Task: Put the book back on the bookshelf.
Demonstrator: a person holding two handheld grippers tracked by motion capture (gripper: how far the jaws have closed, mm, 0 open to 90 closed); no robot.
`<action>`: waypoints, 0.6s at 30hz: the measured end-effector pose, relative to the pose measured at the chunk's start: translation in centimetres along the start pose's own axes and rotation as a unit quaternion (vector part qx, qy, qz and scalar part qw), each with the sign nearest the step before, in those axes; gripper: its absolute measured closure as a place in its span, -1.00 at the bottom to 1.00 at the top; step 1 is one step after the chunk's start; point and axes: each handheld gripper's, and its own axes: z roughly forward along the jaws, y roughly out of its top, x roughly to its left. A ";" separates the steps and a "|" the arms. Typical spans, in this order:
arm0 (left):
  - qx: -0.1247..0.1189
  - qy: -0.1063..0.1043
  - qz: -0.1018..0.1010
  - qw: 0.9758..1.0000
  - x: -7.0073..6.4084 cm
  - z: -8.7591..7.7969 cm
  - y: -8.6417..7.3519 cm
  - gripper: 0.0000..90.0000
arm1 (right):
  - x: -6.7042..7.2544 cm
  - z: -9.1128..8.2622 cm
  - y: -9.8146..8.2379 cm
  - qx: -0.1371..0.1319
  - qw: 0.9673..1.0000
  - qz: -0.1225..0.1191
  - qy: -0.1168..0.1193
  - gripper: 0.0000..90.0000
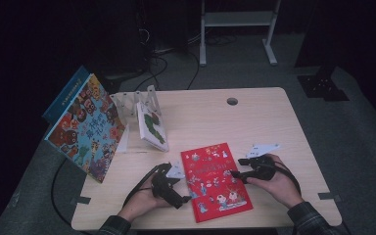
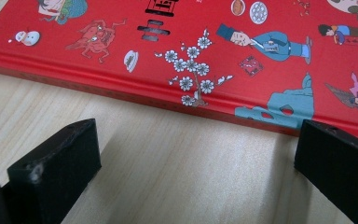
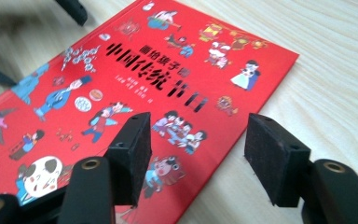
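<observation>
A red picture book [image 1: 216, 182] lies flat on the wooden table [image 1: 254, 122], near its front edge. My left gripper [image 1: 188, 197] sits low at the book's left side. Its jaws stand wide apart and face the book's spine [image 2: 177, 100], with bare table between them; the left gripper [image 2: 196, 140] holds nothing. My right gripper [image 1: 234, 174] hovers over the book's right edge. In the right gripper view the right gripper [image 3: 196, 140] is open, one jaw above the red cover [image 3: 135, 79] and the other above the table, the book's edge running beneath the gap.
A clear book stand [image 1: 132, 105] at the back left holds a white and green book [image 1: 152, 125]. A large colourful book [image 1: 85, 127] leans at the table's left edge. A cable hole [image 1: 232, 101] sits near the far edge. The person's hands [image 1: 279, 188] hold both grippers.
</observation>
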 end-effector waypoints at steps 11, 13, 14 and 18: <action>-0.018 -0.009 0.009 1.000 -0.4 0.5 0.2 -1.00 | -2.6 1.0 0.1 0.007 0.998 0.049 0.025 -0.18; -0.021 -0.011 0.011 1.000 -0.5 0.7 0.3 -1.00 | -3.1 1.2 0.1 0.007 0.998 0.051 0.024 -0.18; -0.022 -0.013 0.013 1.000 -0.6 0.8 0.4 -1.00 | -3.2 1.2 0.2 0.007 0.998 0.057 0.026 -0.17; -0.031 -0.014 0.015 0.999 -0.8 1.1 0.6 -1.00 | -3.6 1.8 0.3 0.009 0.997 0.070 0.033 -0.15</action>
